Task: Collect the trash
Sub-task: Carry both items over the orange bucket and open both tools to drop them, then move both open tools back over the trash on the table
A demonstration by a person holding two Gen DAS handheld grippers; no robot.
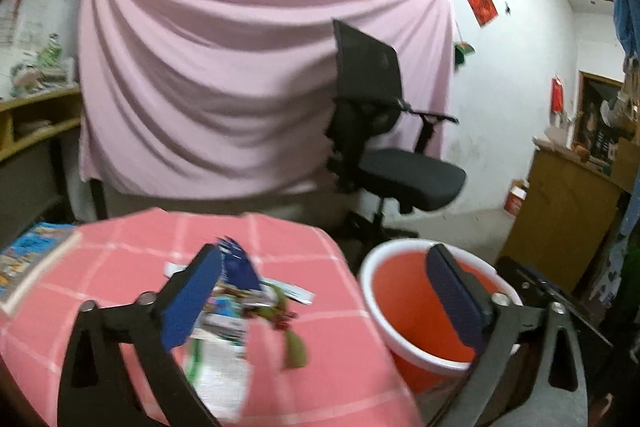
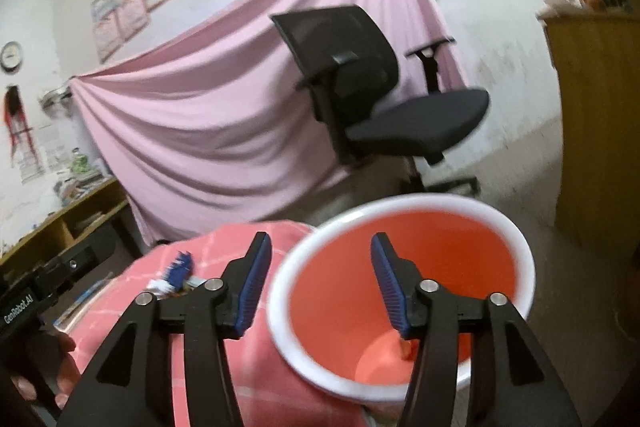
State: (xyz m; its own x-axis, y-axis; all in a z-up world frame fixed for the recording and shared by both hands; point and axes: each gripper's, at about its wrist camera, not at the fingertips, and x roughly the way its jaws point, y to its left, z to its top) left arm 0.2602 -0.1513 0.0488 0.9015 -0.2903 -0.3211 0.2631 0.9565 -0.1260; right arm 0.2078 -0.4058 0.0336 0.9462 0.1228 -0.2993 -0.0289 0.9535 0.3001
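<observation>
the table (image 1: 132, 259), draped in a pink checked cloth, takes up the lower left of both views, and it is where the trash lies loose. just beside its right edge sits the orange bucket (image 1: 400, 291) with a white rim, low enough that scraps can be carried off the edge and let fall; that looks like the reason it stands so close. behind them a black office chair (image 1: 384, 131) and a pink sheet (image 1: 208, 83) hung on the wall play no part.

the right gripper (image 2: 318, 285) hangs over the bucket's mouth with its jaws apart and nothing between them; a small reddish scrap (image 2: 406, 349) lies at the bucket bottom, so this hand appears to have let go of its load there. the left gripper (image 1: 324, 295) is spread as wide as it goes, one finger over the table, the other across the bucket rim, gripping nothing.

the remaining litter lies on the cloth near that left finger: a pile of printed wrappers (image 1: 224, 315), a blue packet (image 1: 240, 263) on top, and a greenish stem piece (image 1: 294, 347) with red bits, blurred. the wide spread probably suits taking the loose pile in one bite.

a book (image 1: 32, 263) lies at the table's far left edge, well apart from the trash.
</observation>
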